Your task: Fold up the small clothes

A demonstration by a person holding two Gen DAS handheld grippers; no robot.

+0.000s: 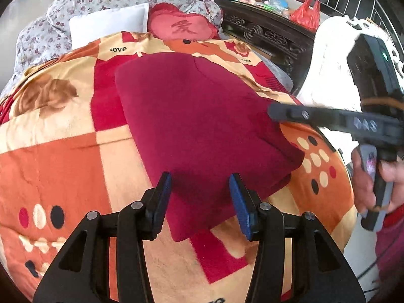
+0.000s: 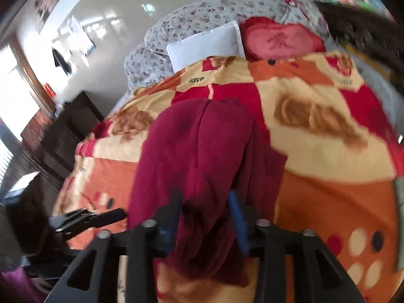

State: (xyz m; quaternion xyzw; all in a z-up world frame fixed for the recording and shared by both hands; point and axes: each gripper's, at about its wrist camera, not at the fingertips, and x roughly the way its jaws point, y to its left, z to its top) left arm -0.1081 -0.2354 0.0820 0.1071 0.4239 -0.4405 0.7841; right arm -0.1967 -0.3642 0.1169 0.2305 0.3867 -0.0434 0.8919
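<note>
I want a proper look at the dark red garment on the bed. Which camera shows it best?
The left wrist view: the dark red garment lies sharp and nearly whole on the blanket, edges clear. The right wrist view is blurred; there the garment bunches up between that gripper's fingers, partly hidden.

The left gripper (image 1: 199,202) is held angled downward, its blue-padded jaws parted with nothing pressed between them. The right gripper (image 2: 205,217) is likewise tilted downward with jaws parted, and is gripped by a hand (image 1: 373,189).
</note>
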